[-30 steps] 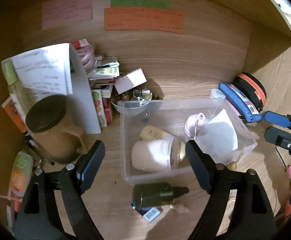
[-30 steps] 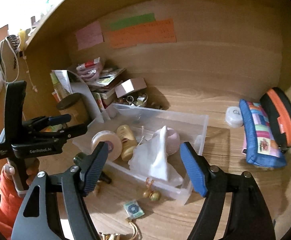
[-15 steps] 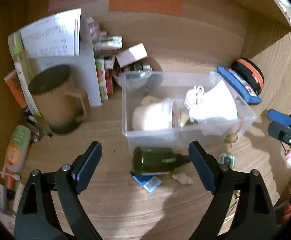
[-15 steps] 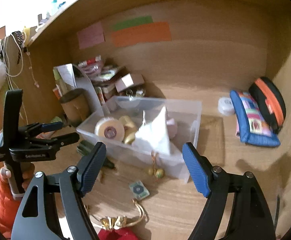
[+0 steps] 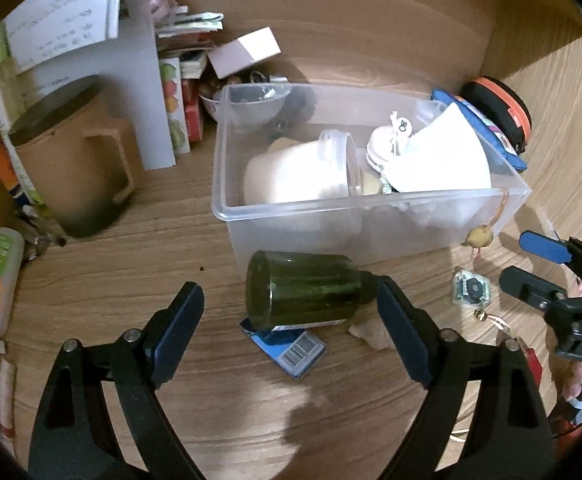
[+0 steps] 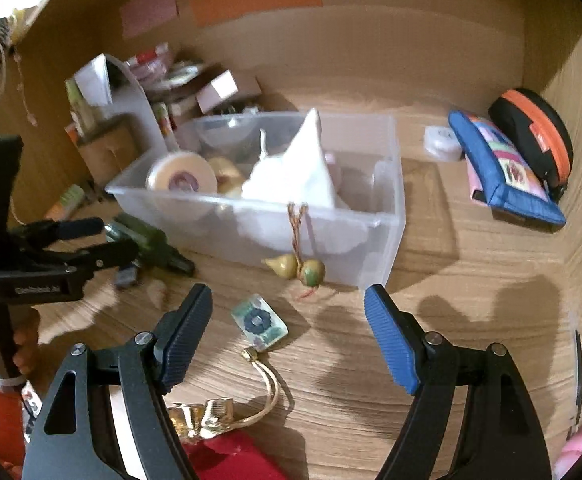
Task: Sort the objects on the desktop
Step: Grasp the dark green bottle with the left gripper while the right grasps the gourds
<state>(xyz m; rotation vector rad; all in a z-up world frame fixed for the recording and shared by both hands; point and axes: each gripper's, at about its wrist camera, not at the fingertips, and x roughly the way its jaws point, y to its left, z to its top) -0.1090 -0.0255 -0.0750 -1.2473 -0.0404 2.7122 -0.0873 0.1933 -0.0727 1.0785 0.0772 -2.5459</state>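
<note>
Two tools in play, both spread wide and gripping nothing. Left tool (image 5: 287, 328) low in its frame, jaws having just been opening, with dark green bottle (image 5: 305, 294) lying on its side on the table (image 5: 131, 248) between the two pads, neither pad pressing it. Bottle just in front of clear plastic bin (image 5: 371, 204), atop a blue barcode card (image 5: 291, 346). Right tool (image 6: 289, 334) low centre in its own frame, small green tile charm (image 6: 259, 322) on the table between its pads, gold cord (image 6: 265, 384) trailing below it.
</note>
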